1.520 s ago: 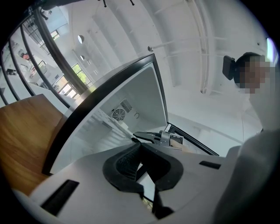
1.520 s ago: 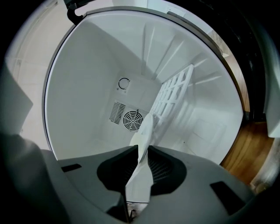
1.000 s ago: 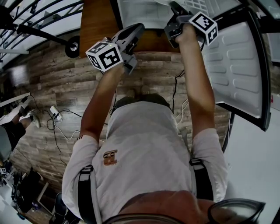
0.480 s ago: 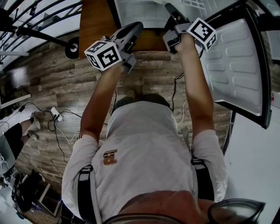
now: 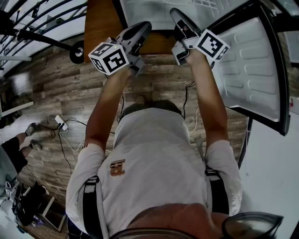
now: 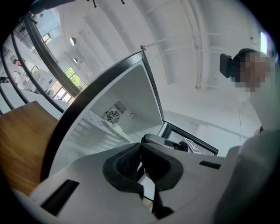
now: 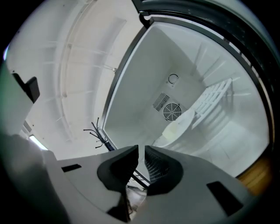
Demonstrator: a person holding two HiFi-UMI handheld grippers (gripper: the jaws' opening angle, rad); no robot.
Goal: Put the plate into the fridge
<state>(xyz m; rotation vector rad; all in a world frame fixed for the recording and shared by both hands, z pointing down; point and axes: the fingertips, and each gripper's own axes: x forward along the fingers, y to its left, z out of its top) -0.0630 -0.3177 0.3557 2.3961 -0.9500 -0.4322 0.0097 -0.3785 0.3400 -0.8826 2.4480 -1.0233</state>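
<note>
The open fridge (image 5: 154,11) is in front of me, its white inside empty apart from a pale round plate (image 7: 177,127). The plate lies on the shelf just below the round fan grille (image 7: 172,111) in the back wall. My right gripper (image 7: 141,162) points into the fridge, shut with nothing between its jaws, well short of the plate. My left gripper (image 6: 141,162) is shut and empty too, aimed at the fridge opening. In the head view both grippers, left (image 5: 145,27) and right (image 5: 174,13), are raised side by side at the fridge's front edge.
The fridge door (image 5: 252,70) stands wide open to the right. A wooden cabinet side (image 5: 100,23) flanks the fridge on the left. Cables and a power strip (image 5: 60,122) lie on the plank floor. Another person's legs (image 5: 18,144) show at the far left.
My right gripper has shifted a little left and further up toward the fridge opening. The left gripper has hardly moved. The person at the far left has shifted position.
</note>
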